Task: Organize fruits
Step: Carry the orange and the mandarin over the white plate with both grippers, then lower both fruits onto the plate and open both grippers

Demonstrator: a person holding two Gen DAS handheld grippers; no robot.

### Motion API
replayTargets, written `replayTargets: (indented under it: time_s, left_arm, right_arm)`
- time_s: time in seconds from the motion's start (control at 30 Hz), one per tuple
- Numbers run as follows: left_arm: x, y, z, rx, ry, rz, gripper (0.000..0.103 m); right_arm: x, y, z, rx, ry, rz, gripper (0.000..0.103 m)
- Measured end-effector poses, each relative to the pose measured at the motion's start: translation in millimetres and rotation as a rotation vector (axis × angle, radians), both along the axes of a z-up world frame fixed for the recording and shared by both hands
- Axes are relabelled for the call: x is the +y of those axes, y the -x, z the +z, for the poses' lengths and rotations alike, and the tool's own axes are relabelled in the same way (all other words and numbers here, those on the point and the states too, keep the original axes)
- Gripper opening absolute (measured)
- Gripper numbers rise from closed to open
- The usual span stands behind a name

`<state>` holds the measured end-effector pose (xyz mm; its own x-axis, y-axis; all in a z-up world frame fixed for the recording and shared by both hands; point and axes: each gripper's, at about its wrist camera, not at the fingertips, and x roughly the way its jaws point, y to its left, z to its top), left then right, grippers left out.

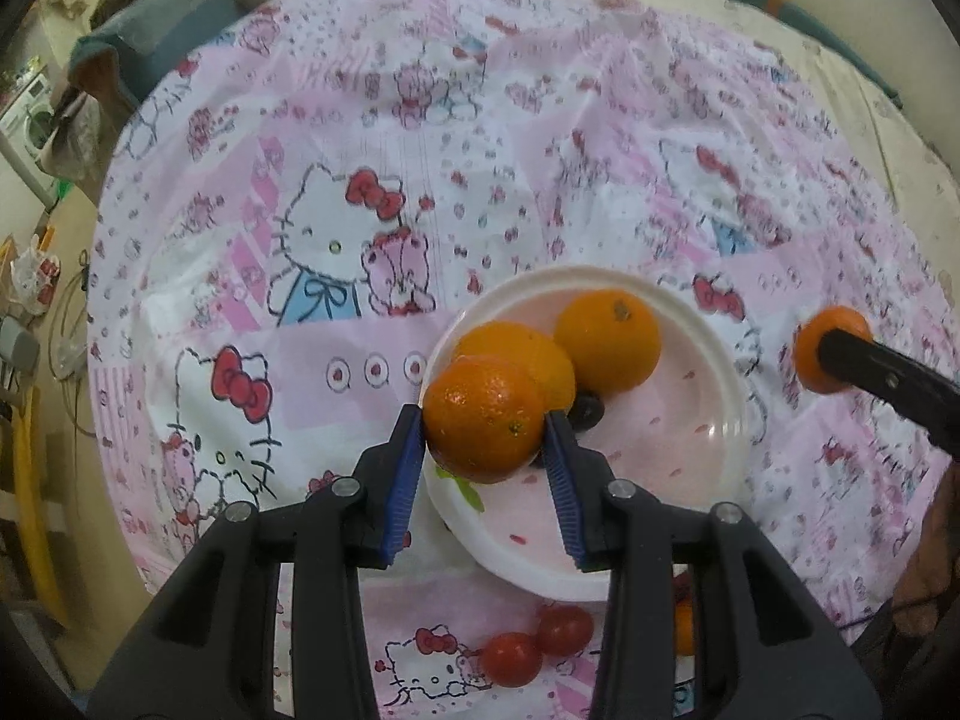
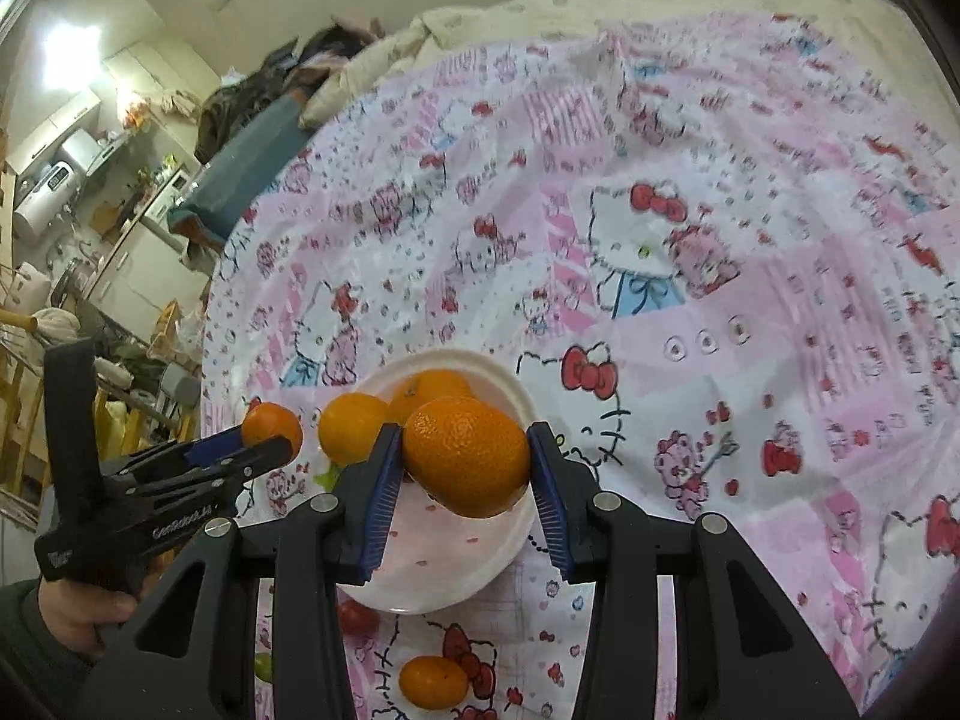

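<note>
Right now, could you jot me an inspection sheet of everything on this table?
Surface: pink cartoon tablecloth, wrinkled.
Job's things: white bowl with two oranges and something dark; two tomatoes and a loose orange on the cloth.
Clutter: nothing seen.
Grippers: left gripper shut on an orange; right gripper shut on another orange, both over the bowl.
Cables: nothing seen on the table.
Surroundings: bedding, kitchen shelves.

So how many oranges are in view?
5 oranges: one in the left gripper, one in the right gripper, two on the plate, one on the cloth near it. Others may hide behind the grippers.
</note>
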<state>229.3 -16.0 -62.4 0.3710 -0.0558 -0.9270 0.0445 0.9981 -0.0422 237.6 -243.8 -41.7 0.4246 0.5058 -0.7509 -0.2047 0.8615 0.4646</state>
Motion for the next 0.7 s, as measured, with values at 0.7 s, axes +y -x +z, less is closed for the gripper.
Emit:
replayTargets:
  time_s: [0.7]
  left_arm:
    - [-15.9, 5.1, -40.5, 0.122, -0.013, -0.046, 0.036]
  right_arm:
    - [30.1, -26.4, -62.7, 0.188, 0.061, 0.101, 0.044]
